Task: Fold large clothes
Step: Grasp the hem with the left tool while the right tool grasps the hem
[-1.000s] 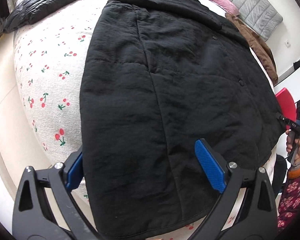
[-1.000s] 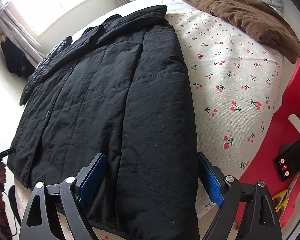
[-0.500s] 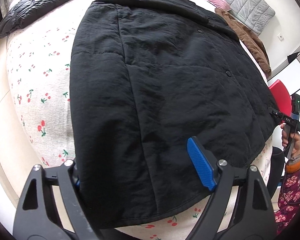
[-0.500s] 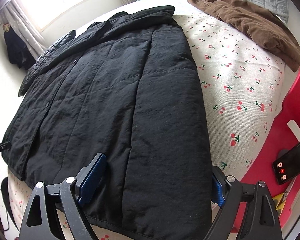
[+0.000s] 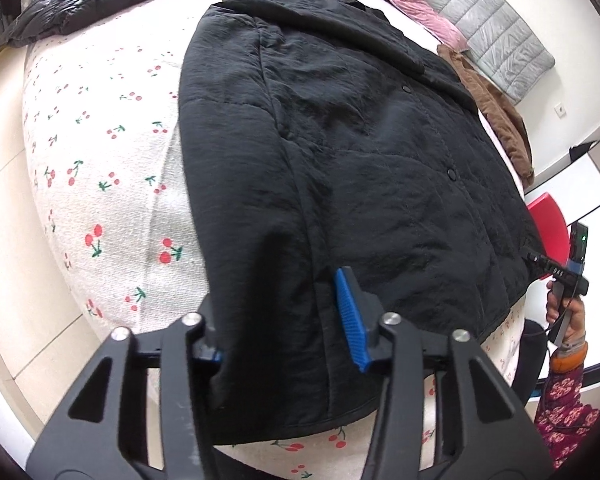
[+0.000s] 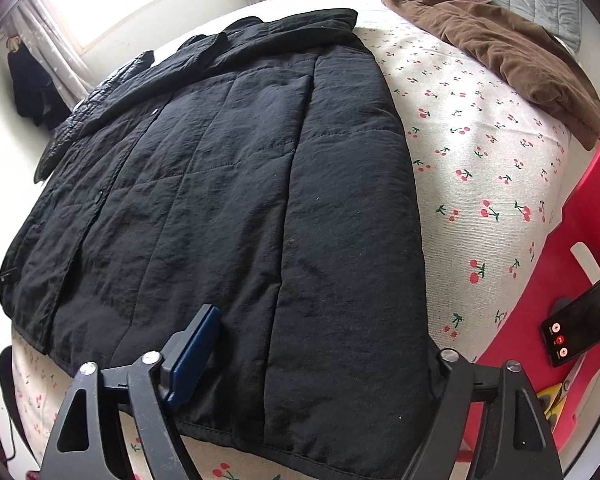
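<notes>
Lying flat on the bed, the black coat has its hem at the near edge. The left gripper has just been closing and now pinches a raised fold of the coat's corner; its left pad is buried in the cloth, so only the blue one shows. The right gripper has been closing too, with coat between its jaws, but its right pad is hidden under the fabric, so I can't tell if it's really biting yet. A brown jacket lies farther back, partly cut off.
</notes>
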The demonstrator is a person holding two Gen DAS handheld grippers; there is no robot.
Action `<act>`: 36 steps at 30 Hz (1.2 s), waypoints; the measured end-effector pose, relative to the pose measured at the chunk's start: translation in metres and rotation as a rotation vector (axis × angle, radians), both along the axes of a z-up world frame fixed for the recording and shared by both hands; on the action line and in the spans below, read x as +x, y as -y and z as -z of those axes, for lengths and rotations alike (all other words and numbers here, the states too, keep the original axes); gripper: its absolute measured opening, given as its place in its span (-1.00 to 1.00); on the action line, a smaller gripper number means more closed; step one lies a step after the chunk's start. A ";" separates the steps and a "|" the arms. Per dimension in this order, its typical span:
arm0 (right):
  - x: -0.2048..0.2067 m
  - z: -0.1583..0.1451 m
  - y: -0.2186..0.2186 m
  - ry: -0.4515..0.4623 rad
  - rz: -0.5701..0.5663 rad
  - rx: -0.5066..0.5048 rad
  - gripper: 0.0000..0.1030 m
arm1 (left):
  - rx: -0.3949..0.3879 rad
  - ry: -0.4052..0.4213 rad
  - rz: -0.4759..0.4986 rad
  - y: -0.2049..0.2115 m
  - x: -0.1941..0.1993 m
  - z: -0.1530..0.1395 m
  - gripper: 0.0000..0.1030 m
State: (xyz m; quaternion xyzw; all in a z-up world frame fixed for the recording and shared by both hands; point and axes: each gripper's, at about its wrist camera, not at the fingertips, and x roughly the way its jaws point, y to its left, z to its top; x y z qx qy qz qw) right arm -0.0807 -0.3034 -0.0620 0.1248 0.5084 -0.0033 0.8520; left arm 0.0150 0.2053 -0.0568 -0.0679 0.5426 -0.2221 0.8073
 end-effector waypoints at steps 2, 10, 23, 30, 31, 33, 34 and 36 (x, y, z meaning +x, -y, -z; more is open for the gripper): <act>0.000 -0.002 -0.002 -0.003 -0.009 -0.002 0.27 | -0.029 -0.004 -0.015 -0.005 0.000 -0.003 -0.31; -0.007 -0.032 -0.014 0.088 -0.012 -0.094 -0.73 | -0.148 0.068 -0.023 -0.012 0.002 -0.046 -0.65; 0.008 -0.123 -0.017 0.328 0.013 -0.161 -0.82 | -0.170 0.288 -0.026 0.013 0.024 -0.128 -0.72; 0.049 -0.163 -0.019 0.432 -0.005 -0.225 -0.82 | -0.189 0.367 -0.061 0.026 0.067 -0.163 -0.73; 0.058 -0.169 -0.017 0.449 0.002 -0.239 -0.82 | -0.187 0.381 -0.069 0.027 0.076 -0.169 -0.73; 0.076 -0.178 -0.011 0.479 0.025 -0.245 -0.82 | -0.193 0.406 -0.089 0.029 0.094 -0.178 -0.73; 0.088 -0.183 -0.008 0.491 0.042 -0.250 -0.82 | -0.195 0.415 -0.098 0.030 0.102 -0.181 -0.73; 0.111 -0.189 -0.001 0.512 0.075 -0.275 -0.82 | -0.199 0.443 -0.131 0.033 0.126 -0.188 -0.73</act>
